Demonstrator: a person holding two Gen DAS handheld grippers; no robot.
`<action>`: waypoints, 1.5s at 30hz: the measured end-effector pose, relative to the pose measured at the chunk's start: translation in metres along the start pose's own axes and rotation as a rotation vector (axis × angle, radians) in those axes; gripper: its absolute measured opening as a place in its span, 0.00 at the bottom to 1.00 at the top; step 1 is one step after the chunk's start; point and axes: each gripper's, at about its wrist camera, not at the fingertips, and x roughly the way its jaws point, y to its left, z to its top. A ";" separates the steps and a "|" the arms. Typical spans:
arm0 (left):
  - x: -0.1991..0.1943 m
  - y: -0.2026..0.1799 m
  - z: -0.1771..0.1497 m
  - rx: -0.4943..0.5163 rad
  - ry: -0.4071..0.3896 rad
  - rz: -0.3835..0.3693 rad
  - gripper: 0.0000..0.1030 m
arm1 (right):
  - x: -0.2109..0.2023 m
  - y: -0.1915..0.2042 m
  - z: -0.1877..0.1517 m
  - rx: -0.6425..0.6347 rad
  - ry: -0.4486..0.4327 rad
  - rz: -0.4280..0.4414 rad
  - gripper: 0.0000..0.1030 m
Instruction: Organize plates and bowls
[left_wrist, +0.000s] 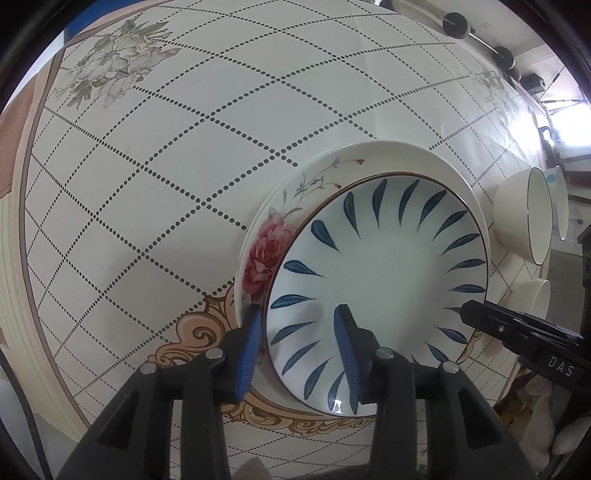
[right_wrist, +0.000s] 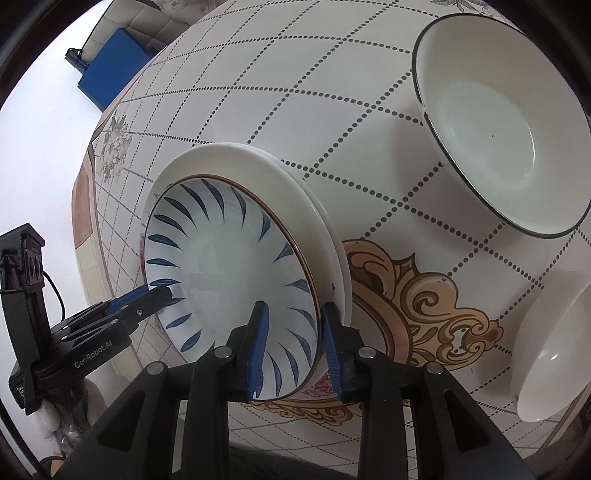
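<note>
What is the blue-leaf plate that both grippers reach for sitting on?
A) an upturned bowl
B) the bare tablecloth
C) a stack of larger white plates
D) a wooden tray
C: the blue-leaf plate rests on a stack of larger white plates, the upper one a rose-painted plate whose rim shows around it, and a plain white plate edge peeks out below it in the right wrist view.

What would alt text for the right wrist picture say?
A gripper straddles the rim of a blue-leaf plate stacked on white plates, on a patterned tablecloth. A second gripper reaches the plate from the left; two white bowls sit right.
</note>
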 end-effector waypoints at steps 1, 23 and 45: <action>0.000 0.000 0.000 -0.002 0.006 -0.012 0.48 | 0.000 0.000 0.000 0.001 0.000 -0.006 0.31; -0.036 -0.026 -0.013 0.009 -0.124 0.077 0.82 | -0.018 0.026 -0.008 -0.072 -0.061 -0.108 0.91; -0.153 -0.046 -0.107 0.086 -0.429 0.177 0.85 | -0.113 0.082 -0.115 -0.177 -0.367 -0.329 0.92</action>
